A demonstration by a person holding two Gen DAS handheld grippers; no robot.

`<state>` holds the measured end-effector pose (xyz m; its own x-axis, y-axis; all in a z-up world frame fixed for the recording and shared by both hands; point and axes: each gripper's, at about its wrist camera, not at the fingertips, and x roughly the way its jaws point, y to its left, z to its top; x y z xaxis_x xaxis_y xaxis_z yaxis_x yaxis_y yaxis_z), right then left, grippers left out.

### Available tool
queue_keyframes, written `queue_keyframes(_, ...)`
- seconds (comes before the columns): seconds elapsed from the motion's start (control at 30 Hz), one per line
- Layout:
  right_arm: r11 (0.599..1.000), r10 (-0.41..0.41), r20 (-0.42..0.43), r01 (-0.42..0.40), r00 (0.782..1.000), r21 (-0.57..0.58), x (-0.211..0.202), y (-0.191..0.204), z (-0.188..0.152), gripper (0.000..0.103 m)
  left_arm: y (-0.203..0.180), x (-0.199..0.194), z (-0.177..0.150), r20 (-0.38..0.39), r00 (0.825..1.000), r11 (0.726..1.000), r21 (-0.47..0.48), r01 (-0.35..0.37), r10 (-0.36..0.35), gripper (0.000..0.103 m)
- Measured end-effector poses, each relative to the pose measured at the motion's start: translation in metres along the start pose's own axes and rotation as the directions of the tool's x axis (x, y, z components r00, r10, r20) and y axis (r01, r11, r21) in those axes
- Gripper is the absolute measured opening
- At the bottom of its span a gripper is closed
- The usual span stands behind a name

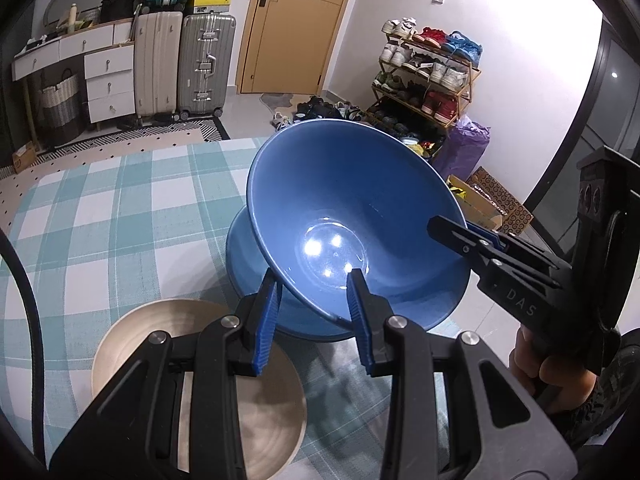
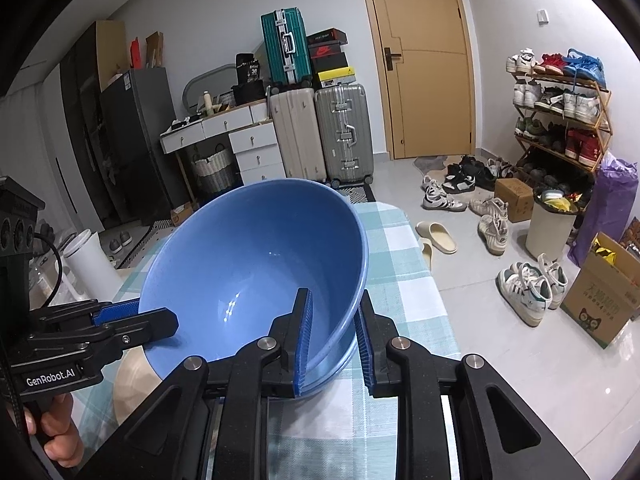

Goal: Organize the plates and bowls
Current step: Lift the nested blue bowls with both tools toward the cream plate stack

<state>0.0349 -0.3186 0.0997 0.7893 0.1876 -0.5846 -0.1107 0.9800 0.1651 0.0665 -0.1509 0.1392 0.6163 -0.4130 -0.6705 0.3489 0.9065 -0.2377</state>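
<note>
A large blue bowl (image 1: 352,208) (image 2: 248,264) hangs tilted between both grippers above the table. My left gripper (image 1: 314,280) is shut on its near rim, one finger inside and one outside. My right gripper (image 2: 334,296) is shut on the rim at the other side. Each gripper also shows in the other's view, the right gripper (image 1: 444,228) and the left gripper (image 2: 156,314). Right under the bowl a second blue dish (image 1: 240,248) sits on the check tablecloth (image 1: 120,200). A beige ridged plate (image 1: 132,340) (image 2: 132,376) lies on the cloth beside it, partly hidden by my left gripper.
The table's right edge (image 2: 432,280) drops to a tiled floor with scattered shoes (image 2: 528,288), cardboard boxes (image 2: 600,300) and a white bin (image 2: 552,228). A shoe rack (image 1: 432,76) stands by the wall. Suitcases (image 1: 204,64) and a white drawer unit (image 1: 108,80) stand beyond the table's far end.
</note>
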Motion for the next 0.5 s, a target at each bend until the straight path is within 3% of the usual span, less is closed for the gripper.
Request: queue_keyframes(0.5,1.0,-0.008,-0.068,0.006,0.998,-0.029,0.032,0.013,-0.013,0.022,0.026,0.037,-0.009,-0.044,0.998,0.999,-0.009,-0.052,0.052,0.03)
